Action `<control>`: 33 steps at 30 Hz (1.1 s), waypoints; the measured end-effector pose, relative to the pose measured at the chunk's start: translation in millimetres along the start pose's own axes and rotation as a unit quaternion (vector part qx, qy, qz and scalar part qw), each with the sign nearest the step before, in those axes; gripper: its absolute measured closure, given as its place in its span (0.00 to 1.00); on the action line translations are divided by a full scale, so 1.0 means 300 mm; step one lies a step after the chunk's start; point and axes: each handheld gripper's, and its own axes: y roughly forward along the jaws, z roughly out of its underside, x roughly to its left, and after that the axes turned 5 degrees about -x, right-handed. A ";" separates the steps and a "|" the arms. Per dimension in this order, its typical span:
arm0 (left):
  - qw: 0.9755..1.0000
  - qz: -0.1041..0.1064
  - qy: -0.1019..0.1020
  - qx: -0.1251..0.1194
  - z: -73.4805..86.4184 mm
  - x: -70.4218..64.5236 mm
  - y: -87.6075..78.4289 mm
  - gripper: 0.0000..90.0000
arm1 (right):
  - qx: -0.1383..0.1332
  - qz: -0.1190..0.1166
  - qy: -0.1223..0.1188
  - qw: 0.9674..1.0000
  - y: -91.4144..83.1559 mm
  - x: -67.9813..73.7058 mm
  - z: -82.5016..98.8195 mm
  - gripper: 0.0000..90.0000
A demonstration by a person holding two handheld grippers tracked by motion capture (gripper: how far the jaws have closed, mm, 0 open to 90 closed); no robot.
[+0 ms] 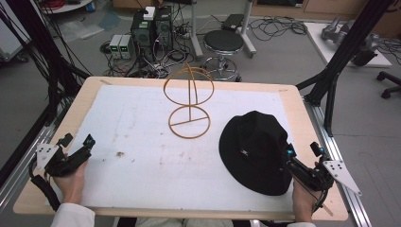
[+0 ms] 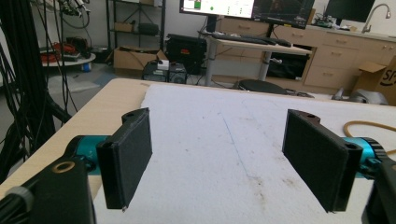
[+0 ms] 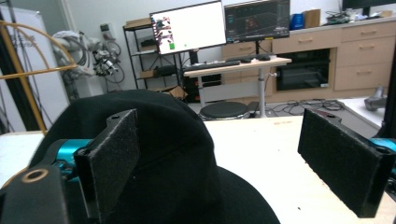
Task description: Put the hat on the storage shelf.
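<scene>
- The left hand-held gripper [image 1: 75, 150] sits at the near left of the surface [image 1: 104, 90], held in the person's left hand [image 1: 71, 182]. Its jaws stand wide apart with nothing between them; in the left gripper view only the white mat [image 2: 219, 149] lies in the gap.
- The right hand-held gripper [image 1: 302, 158] sits at the near right, held in the right hand [image 1: 302, 201]. Its jaws are also spread apart and clamp nothing. They point at the near right edge of the black brimmed hat [image 1: 255, 151].
- In the right gripper view the hat [image 3: 177, 154] rises just behind the jaw on that view's left, and its brim reaches into the gap. Whether that jaw touches the hat I cannot tell.
- The hat lies crown up on the right half of the mat [image 1: 142, 156], with its brim flat.
- A wire hat stand [image 1: 189, 101], tan in colour, stands upright at the far middle of the mat, apart from the hat and to its left. It has a round base ring and a domed hoop on top.
- Small dark stains [image 1: 119, 154] mark the mat near the left hand-held gripper.
- Beyond the surface a round black stool [image 1: 223, 42] stands on the floor.
</scene>
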 end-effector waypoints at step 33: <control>1.000 0.002 0.003 0.001 0.000 0.002 0.005 0.27 | 0.113 -0.102 -0.101 0.983 0.042 0.090 -0.009 0.14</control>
